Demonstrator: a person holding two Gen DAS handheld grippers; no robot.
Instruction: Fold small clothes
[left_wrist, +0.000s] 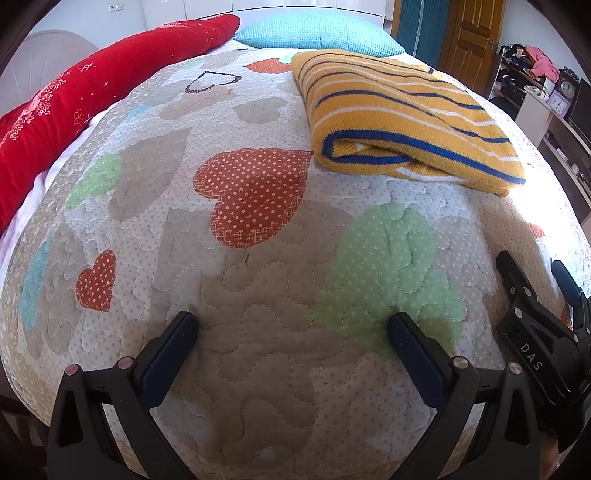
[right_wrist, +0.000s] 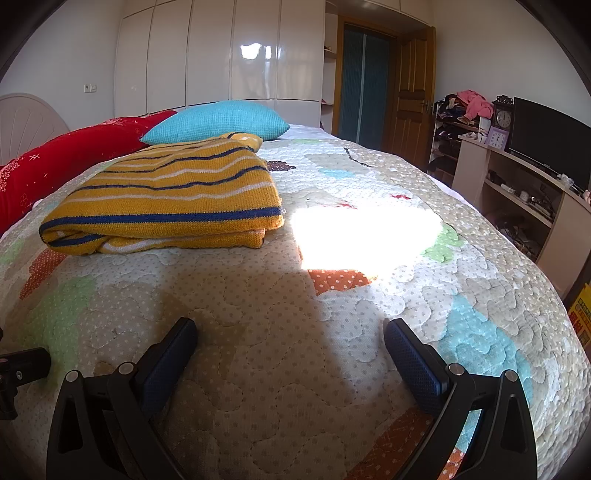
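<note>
A yellow knitted garment with blue and white stripes (left_wrist: 402, 114) lies folded in a flat stack on the quilted bedspread (left_wrist: 258, 369). In the right wrist view the garment (right_wrist: 173, 199) lies ahead and to the left on the bedspread (right_wrist: 295, 387). My left gripper (left_wrist: 291, 328) is open and empty, low over the quilt, well short of the garment. My right gripper (right_wrist: 290, 334) is open and empty, also over bare quilt. The right gripper shows at the right edge of the left wrist view (left_wrist: 535, 291).
A red bolster (left_wrist: 92, 88) and a turquoise pillow (left_wrist: 317, 33) lie at the head of the bed. A desk with a monitor (right_wrist: 550, 136), clocks and shelves stands to the right. A wardrobe (right_wrist: 221, 55) and a wooden door (right_wrist: 410, 92) are behind.
</note>
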